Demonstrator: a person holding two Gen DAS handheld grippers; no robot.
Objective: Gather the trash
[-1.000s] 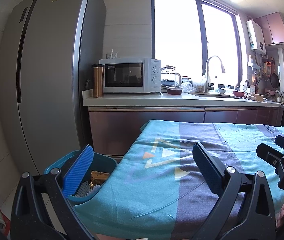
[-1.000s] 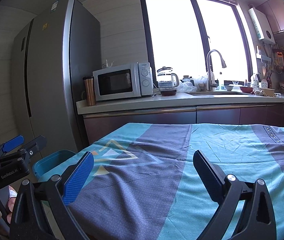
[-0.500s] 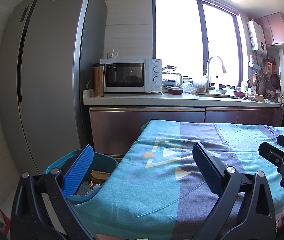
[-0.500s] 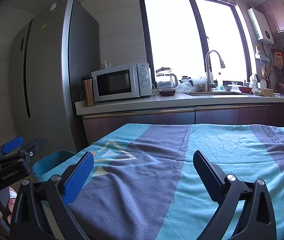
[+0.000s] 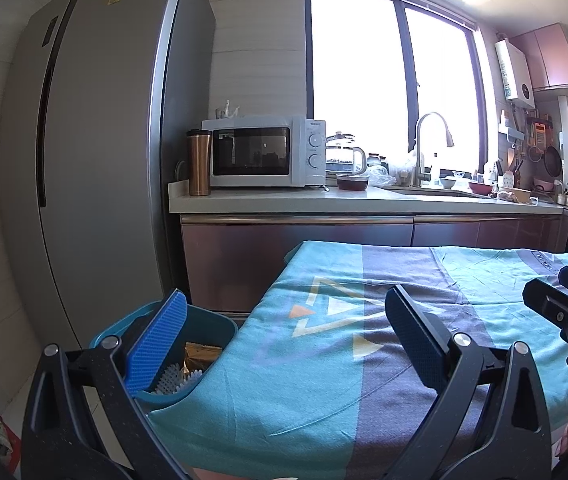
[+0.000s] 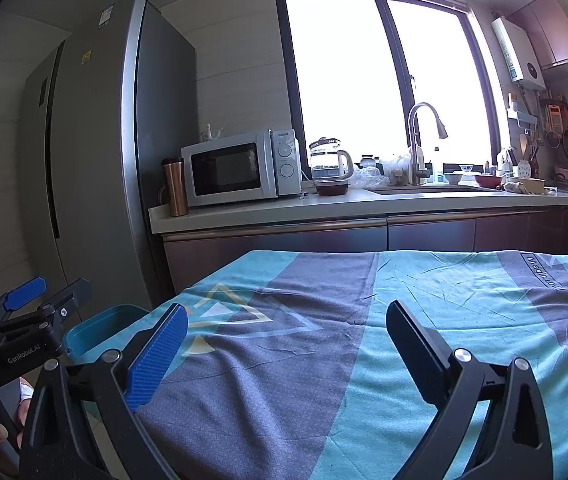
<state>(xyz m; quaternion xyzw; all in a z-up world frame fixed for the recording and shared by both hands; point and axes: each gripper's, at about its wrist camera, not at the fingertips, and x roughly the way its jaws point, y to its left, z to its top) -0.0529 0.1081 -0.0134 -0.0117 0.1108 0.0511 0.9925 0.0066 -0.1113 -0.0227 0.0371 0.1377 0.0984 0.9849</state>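
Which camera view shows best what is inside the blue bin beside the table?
The left wrist view: the blue bin is open toward it, showing a gold wrapper and a white bristly item inside. The right wrist view shows only its rim; its contents are hidden.

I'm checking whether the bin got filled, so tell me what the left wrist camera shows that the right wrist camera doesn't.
Only the left wrist view looks into the teal bin: a gold wrapper and a white bristly item lie inside, and the right gripper shows at its edge. Only the right wrist view shows the left gripper from outside, plus lettering on the cloth. Both share the bare striped cloth, the microwave and open, empty jaws.
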